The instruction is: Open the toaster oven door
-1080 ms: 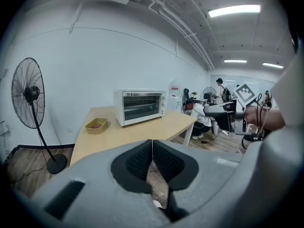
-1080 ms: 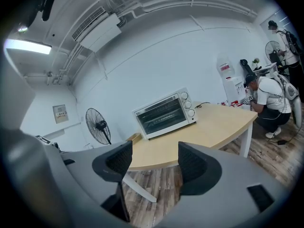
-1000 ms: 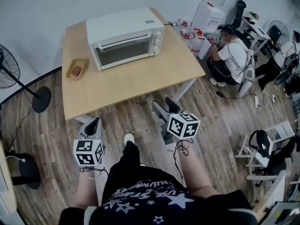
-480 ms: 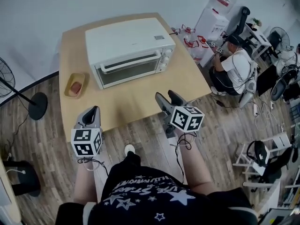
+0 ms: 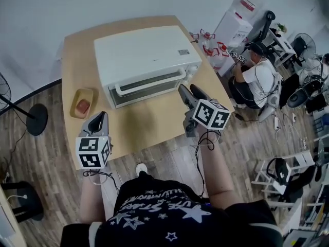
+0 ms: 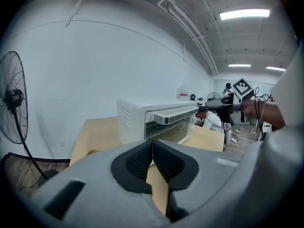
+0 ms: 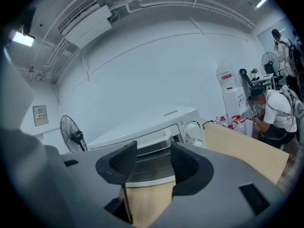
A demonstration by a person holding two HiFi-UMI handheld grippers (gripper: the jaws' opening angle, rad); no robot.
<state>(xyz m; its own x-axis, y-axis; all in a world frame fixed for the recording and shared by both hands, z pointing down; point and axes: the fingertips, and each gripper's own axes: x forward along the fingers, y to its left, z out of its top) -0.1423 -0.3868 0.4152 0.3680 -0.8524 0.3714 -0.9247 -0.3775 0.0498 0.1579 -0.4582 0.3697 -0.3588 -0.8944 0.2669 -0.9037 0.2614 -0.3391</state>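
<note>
Toaster oven (image 5: pixel 146 55), white, on far half of counter (image 5: pixel 149 125), front facing near edge, a bit skewed. Door (image 5: pixel 149 90) shut and upright, long handle (image 5: pixel 151 82) across its top, knobs (image 5: pixel 194 72) at right end of front. Small tan dish (image 5: pixel 75 99) near counter's left edge, just beside oven's front left corner, not touching it; reddish piece (image 5: pixel 82 106) lying in it. Left gripper (image 5: pixel 101 117) over near edge of counter toward left corner, aimed at oven, well apart from it; fingers pressed together, nothing held, only bare counter below them in left gripper view. Right gripper (image 5: pixel 187 88) over right part of counter, near oven's front right corner by the knobs, no contact visible; fingers apart, a clear gap, just been closing, nothing between them. In right gripper view, handle and door framed in the gap, beyond the tips. Marker cube on each gripper, a forearm behind each. Off the counter: wood floor (image 5: pixel 169 163), standing fan (image 5: pixel 37 120) on floor at left, water dispenser (image 5: pixel 234 22) past far right corner, seated person (image 5: pixel 259 73) in white top at right among chairs and cables.
</note>
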